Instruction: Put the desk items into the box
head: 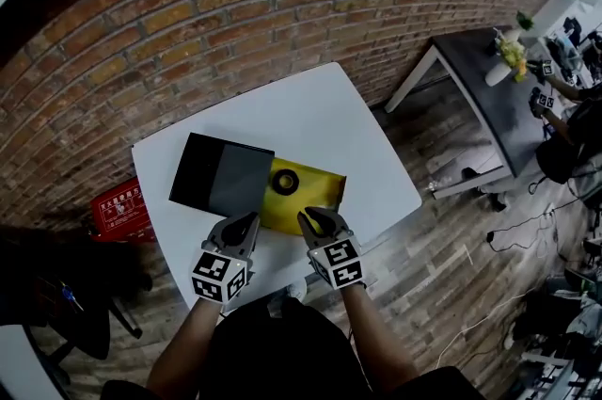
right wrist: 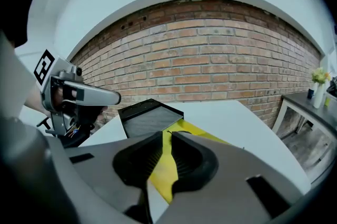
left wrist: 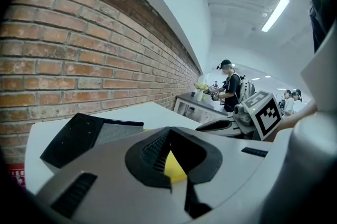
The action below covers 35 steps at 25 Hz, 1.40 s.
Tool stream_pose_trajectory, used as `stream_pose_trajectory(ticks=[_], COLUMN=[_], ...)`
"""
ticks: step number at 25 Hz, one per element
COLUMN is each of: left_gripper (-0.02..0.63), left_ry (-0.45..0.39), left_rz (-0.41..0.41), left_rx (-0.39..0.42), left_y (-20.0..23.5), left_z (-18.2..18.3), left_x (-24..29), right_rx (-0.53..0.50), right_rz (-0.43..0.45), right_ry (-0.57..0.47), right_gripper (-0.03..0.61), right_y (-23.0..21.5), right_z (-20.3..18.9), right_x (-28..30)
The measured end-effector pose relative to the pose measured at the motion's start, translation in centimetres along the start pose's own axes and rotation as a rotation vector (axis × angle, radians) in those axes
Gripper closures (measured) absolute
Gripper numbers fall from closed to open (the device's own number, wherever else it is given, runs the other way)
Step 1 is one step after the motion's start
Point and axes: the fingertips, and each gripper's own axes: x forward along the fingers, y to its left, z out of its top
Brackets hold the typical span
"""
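L gripper (head: 248, 222) & R gripper (head: 315, 218) fingers both clamp yellow box (head: 312, 188) edge; red crate (head: 120, 210) print illegible

Background stuff only: brick wall (head: 235, 3) runs across the whole top, from 10 round to 1 o'clock. The white table (head: 320, 120) sits dead centre, one edge just beside the wall. Out at 2 o'clock there's a dark grey side table (head: 489, 88) with a vase of yellow-green flowers (head: 508, 59) on it. A red case (head: 120, 210) is on the floor at 9 o'clock, close to the wall, and a black chair (head: 66, 295) is at 8. Wood plank floor (head: 442, 257) all round, with cables (head: 527, 224) trailing at 4 o'clock. In the left gripper view, a person (left wrist: 230, 92) stands by that side table at 3 o'clock, under a strip light (left wrist: 277, 12).
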Motion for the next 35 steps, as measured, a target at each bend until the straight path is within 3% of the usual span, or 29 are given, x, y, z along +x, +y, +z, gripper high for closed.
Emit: stream_pose_trajectory(ticks=[9,18,35], left_gripper=[0.601,0.601,0.601], left_ry=[-0.029,-0.062,-0.055], left_rz=[-0.027,-0.022,-0.028], left_rx=[0.034,0.050,0.039], left_y=[-1.5,-2.3,-2.3], left_z=[0.9,1.9,1.3], left_x=[-2.3,-4.4,-5.1], right_rx=[-0.004,0.061,0.083], right_rz=[-0.018,-0.053,-0.083], right_ry=[-0.125,-0.212,-0.239], right_gripper=[0.545,0.557,0.557], right_y=[0.8,0.3,0.2], right_z=[2.7,3.3,2.6], right_x=[-6.6,-11.9,-14.2])
